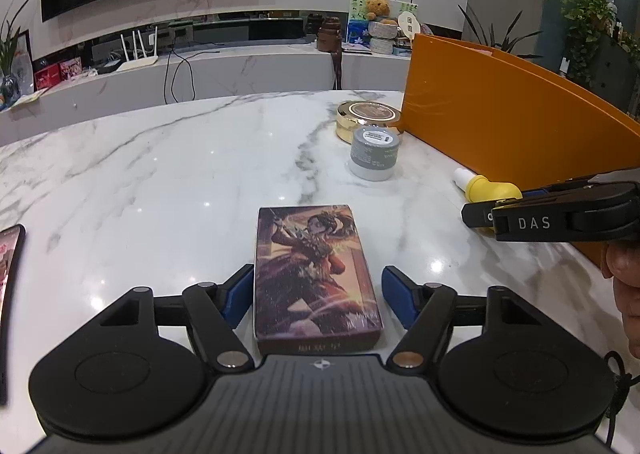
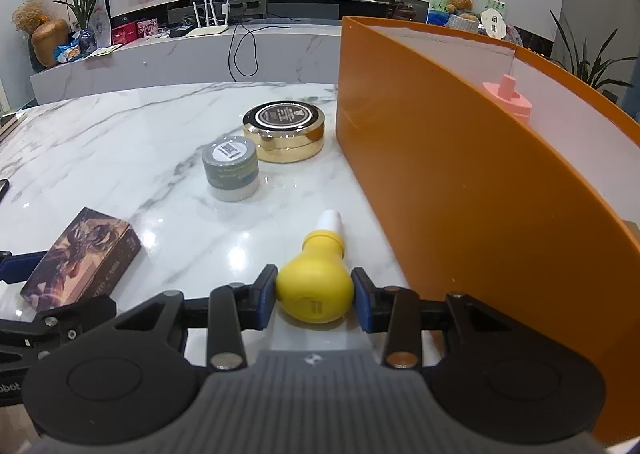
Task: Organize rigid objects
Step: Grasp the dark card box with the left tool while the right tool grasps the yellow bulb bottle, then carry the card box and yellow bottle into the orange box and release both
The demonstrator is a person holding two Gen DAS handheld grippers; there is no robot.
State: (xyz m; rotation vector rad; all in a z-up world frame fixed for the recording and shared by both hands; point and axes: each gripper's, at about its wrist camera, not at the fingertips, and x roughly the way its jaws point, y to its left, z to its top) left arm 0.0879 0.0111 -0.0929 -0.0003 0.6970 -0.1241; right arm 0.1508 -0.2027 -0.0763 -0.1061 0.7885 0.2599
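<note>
- The yellow bottle point(image 2: 316, 290), lying on the marble counter point(image 2: 120, 158), is gripped by the right gripper point(image 2: 315, 296) fingers.
- The illustrated card box point(image 1: 316, 278) lies between the parted left gripper point(image 1: 318, 294) fingers, untouched.
- Beyond the fingers, a grey jar point(image 2: 232, 168) and gold tin point(image 2: 284, 132) are seen; the orange bin point(image 2: 460, 182) wall stands just right.

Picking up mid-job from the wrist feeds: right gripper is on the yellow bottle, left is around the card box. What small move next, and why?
Probably lift the yellow bottle straight up. The right gripper has both pads pressed on its body while it lies on the marble table, beside the orange bin wall it must clear. The left gripper is open around the card box, so it can wait.
</note>
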